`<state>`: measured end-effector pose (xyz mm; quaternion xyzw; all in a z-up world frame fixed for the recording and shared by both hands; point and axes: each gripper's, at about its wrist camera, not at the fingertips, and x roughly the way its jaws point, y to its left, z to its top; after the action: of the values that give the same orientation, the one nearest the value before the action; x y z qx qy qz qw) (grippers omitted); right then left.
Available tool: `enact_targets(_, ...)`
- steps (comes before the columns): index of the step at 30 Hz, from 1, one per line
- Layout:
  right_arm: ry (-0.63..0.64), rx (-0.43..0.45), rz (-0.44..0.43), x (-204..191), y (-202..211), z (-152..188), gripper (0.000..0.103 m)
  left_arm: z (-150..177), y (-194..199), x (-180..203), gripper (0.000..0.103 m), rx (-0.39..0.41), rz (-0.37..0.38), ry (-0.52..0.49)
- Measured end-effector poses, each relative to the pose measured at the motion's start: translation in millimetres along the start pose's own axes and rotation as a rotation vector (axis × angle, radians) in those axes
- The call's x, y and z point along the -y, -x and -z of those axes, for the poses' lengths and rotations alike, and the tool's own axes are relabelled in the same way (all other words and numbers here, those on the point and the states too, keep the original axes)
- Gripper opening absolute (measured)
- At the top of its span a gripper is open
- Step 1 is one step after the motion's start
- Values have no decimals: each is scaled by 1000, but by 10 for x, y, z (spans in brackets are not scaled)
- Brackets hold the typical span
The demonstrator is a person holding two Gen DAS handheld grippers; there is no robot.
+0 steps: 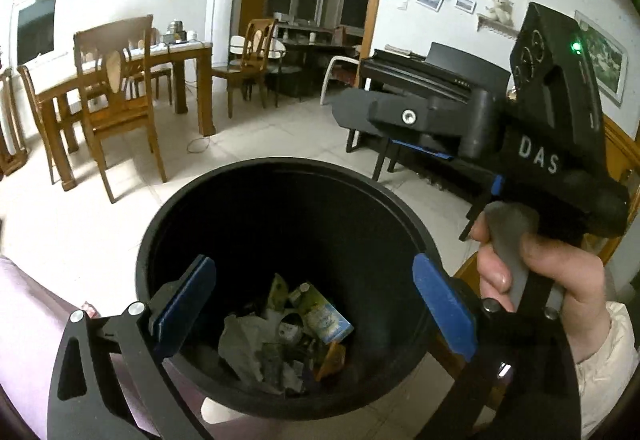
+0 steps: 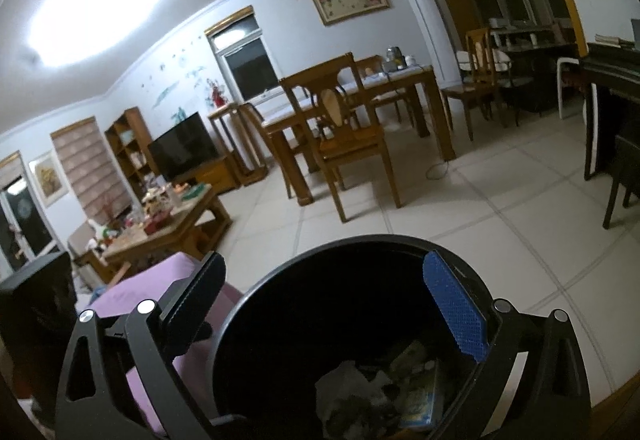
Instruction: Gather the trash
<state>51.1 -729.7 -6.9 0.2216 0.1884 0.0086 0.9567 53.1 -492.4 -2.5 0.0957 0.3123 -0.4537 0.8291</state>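
We've got both grippers over the bin (image 1: 256, 224), a black round bucket, lower centre in both views, standing on pale floor tiles (image 1: 260, 136).

Left gripper (image 1: 314, 304): jaws spread wide, nothing between the blue pads (image 1: 444, 308), just the bin's inside behind them. Right gripper (image 2: 336, 312): also wide open and empty; its blue pad (image 2: 454, 314) sits over the bin's right rim, and the dark finger is left of the bin, over a pink surface (image 2: 132, 296). In the left view the right tool shows upper right, with a hand (image 1: 552, 280) on its grip.

Trash (image 1: 280, 344) lies at the bin's bottom: crumpled grey-white paper/plastic, a green-blue carton (image 1: 328, 316), an orange wrapper bit and small scraps. The pile's low, so there's lots of room left.

Handling, our guess: the trash is all light, soft and crushable. Wrappers prob slippery, so pinch at a fold or bunched part. The carton's semi-stiff, so take it across the flat faces. The bin looks like rigid plastic and light at this fill. If it needs moving, clamp the rim wall, one finger inside and one outside. It could tip if pulled from one side only.

No loose trash outside the bin that we can make out. There's a small reddish thing at lower left in the left view, but we can't tell what.
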Motion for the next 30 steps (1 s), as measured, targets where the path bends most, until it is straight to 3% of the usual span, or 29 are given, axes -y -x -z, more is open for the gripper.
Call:
enact_targets(8,-41,-21,4,-76,-12,80,98,21,156,-24,98,24,-13,-19)
enact_targets(18,-42,-28,-13,-382,65,144,98,170,716,-167,98,79,-53,-19)
enact_targets(23,-17,-59,-60,-781,-52,227,98,370,1105,-347,98,101,-140,6)
enact_targets(30,57,-121,-173,-1608,-262,414,98,731,1639,-743,98,96,-338,79)
